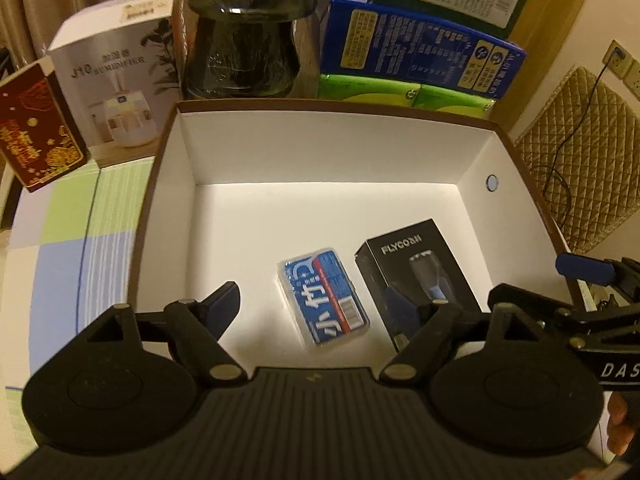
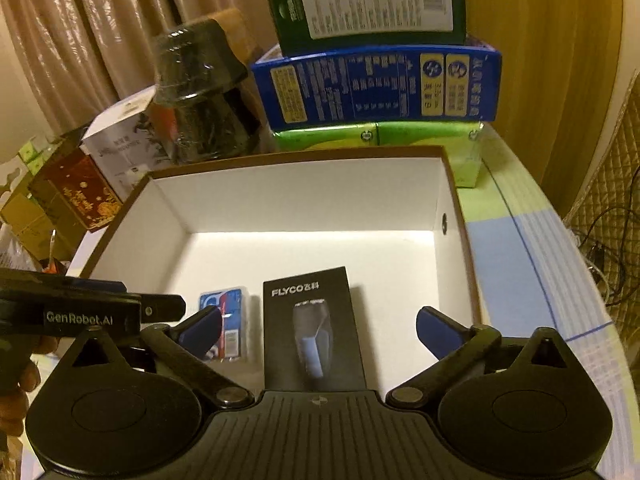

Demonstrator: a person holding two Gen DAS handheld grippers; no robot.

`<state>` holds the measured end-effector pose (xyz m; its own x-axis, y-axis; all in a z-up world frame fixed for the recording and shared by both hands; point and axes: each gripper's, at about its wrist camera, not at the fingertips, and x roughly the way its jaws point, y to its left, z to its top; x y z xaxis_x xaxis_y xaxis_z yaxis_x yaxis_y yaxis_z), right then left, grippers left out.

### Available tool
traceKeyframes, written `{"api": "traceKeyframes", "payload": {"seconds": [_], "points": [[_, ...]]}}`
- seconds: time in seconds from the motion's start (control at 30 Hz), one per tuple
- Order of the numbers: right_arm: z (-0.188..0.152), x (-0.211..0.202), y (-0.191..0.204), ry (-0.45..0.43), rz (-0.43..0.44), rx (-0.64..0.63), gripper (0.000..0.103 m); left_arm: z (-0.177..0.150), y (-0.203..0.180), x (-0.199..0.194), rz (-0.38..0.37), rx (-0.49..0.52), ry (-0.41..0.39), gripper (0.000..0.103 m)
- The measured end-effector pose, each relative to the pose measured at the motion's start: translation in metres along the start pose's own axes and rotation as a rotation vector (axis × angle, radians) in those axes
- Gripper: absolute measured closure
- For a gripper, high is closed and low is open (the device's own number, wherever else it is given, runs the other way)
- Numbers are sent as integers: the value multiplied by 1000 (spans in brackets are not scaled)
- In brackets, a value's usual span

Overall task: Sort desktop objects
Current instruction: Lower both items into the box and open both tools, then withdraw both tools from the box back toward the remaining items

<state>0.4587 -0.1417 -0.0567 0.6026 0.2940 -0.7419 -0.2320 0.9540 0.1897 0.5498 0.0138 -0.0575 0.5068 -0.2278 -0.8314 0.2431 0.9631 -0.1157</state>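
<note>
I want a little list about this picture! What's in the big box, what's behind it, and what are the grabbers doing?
container: open white box with a brown rim
inside it: blue-labelled clear case and black FLYCO box, lying side by side, apart
behind the box: white humidifier carton, red and gold box, stacked blue carton
left hand-held gripper: open, holding nothing, above the clear case
right hand-held gripper: open, holding nothing, above the FLYCO box

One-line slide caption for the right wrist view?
Open right gripper above black Flyco box and blue pack inside white storage box.
</note>
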Motion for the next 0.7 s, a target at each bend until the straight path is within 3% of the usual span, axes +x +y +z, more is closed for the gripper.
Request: {"api": "traceKeyframes", "payload": {"seconds": [0.7], "points": [[-58,-113,19,-90,60,-59,2,-97,-17,-109,76,-34,-118,16]]}}
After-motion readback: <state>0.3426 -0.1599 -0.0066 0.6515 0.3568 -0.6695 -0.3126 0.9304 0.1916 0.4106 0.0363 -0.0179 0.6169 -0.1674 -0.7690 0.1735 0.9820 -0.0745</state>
